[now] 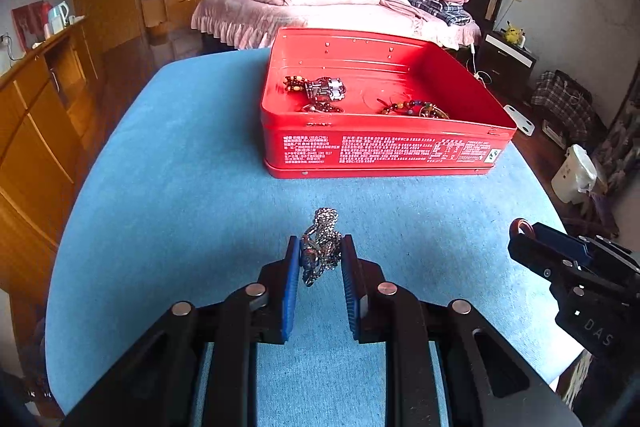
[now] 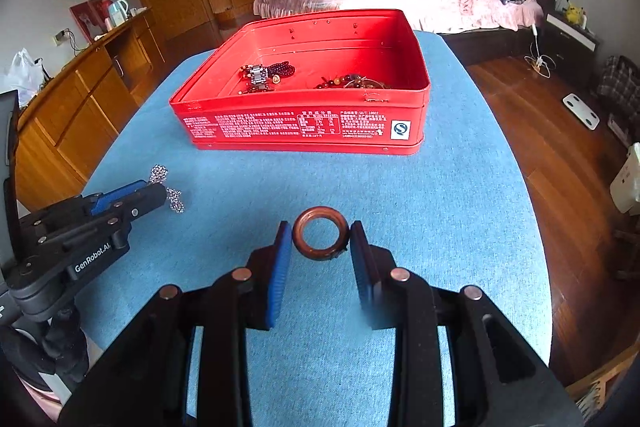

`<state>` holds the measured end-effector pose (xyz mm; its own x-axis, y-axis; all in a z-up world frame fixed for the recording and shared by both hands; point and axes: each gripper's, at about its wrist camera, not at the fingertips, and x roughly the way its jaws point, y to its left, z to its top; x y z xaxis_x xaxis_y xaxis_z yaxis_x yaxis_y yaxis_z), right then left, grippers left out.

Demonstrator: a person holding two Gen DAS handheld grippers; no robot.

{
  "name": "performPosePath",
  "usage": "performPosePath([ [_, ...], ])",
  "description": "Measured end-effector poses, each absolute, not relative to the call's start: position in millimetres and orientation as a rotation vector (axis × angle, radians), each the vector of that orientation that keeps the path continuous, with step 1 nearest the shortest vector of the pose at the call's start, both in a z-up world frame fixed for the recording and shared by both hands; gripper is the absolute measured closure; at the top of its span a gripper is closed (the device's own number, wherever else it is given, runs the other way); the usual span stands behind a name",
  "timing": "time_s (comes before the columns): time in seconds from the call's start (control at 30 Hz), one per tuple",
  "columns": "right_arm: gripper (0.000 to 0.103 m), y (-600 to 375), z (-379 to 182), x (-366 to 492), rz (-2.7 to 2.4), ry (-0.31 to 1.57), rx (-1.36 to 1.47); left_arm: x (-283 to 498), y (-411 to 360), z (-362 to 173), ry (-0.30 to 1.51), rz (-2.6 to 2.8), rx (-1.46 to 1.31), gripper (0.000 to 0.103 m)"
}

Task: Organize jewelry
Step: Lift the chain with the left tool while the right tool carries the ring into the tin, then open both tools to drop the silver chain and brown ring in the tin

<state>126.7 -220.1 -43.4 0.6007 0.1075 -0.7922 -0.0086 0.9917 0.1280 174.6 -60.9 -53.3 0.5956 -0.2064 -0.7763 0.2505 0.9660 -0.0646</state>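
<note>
Left wrist view: left gripper [image 1: 320,259] clenched on a bunched chain [image 1: 322,247], above the blue cloth [image 1: 180,187]; red tin [image 1: 380,151] lies beyond, beads [image 1: 412,108] inside.

Right wrist view: right gripper [image 2: 320,239] grasps a brown ring [image 2: 321,233] near the tin [image 2: 304,127].

Both cams ride the grippers, angled down over the blue cloth-covered table [image 1: 180,167], facing the open red metal tin [image 1: 384,151] and far pink bed [image 1: 320,15]. Left cam sits left, right cam right; each catches the other's gripper.
</note>
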Motion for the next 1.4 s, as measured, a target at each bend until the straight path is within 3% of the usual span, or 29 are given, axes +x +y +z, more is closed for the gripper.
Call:
performPosePath([
  [1.03, 0.074, -241.6, 9.4, 214.9, 0.040, 0.816, 0.114, 269.3, -95.8, 15.6, 0.751, -0.263, 0.025, 0.082],
  [1.4, 0.074, -252.9, -15.7, 279.8, 0.047, 0.891, 0.127, 326.9, -117.8, -25.4, 0.838, -0.259, 0.046, 0.082],
])
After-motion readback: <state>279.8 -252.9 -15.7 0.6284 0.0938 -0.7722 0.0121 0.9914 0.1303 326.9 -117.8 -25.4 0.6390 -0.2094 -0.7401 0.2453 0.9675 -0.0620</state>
